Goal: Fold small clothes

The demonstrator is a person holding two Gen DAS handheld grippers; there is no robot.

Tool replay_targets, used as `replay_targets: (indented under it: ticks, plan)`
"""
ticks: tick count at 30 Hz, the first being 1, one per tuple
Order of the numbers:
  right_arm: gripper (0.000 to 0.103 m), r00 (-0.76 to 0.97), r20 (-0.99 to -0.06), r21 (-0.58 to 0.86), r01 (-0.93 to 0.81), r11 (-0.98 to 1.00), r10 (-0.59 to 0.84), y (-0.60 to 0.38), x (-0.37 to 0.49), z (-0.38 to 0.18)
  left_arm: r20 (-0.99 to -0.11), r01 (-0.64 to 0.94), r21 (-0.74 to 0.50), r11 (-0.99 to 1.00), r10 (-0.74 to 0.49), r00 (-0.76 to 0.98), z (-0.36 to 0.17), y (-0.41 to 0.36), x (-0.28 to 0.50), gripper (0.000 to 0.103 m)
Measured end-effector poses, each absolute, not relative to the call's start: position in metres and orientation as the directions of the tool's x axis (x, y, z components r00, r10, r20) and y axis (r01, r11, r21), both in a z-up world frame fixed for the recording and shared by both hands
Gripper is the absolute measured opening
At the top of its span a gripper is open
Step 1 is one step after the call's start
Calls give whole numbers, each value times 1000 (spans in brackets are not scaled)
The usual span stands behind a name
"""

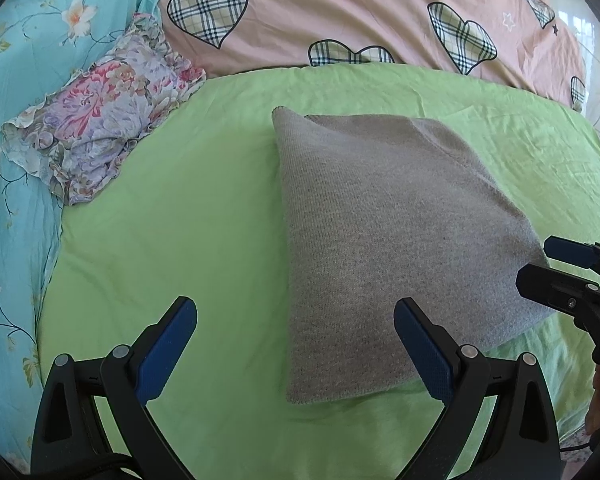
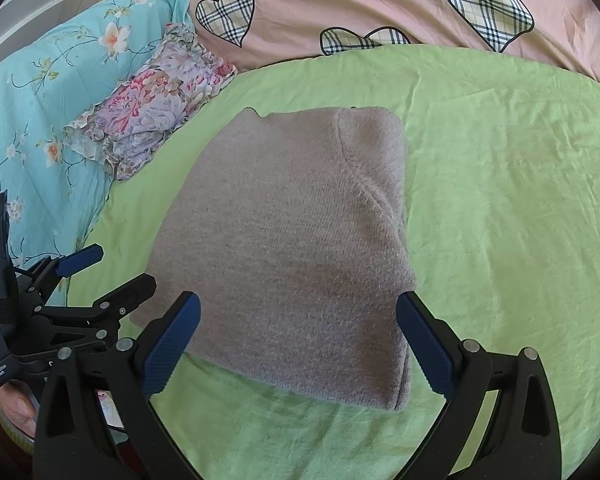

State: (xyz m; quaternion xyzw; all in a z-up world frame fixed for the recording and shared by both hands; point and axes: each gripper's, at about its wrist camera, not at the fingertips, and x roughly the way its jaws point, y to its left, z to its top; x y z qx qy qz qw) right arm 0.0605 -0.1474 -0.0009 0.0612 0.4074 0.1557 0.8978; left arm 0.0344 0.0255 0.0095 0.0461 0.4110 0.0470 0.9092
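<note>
Left tongs (image 1: 296, 344): spread wide; nothing held; poised above the near left corner of the sweater, blue pads (image 1: 166, 354) clear of the cloth
Right tongs (image 2: 298, 344): spread wide; nothing held; poised over the near edge of the sweater
Sweater (image 2: 292, 248): grey knit; folded into a compact block; lying flat mid-sheet; curved seam showing near its far right corner
Sheet (image 2: 500, 208): light green, creased; covers the bed beneath the sweater
Flowered cloth (image 1: 100, 120): pink and lilac, frilled; bunched at the sheet's far left edge
Quilts: turquoise floral (image 1: 16, 60) at left; pink with plaid hearts (image 1: 340, 8) beyond
</note>
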Motion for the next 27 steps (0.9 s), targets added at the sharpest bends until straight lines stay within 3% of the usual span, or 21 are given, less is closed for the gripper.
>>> replay_targets:
  ticks: [27]
  plan:
    - [99,623,-705,242,-240,940,341,-146,60,5,-740,-36,125,991,118,663,14,22,35,99]
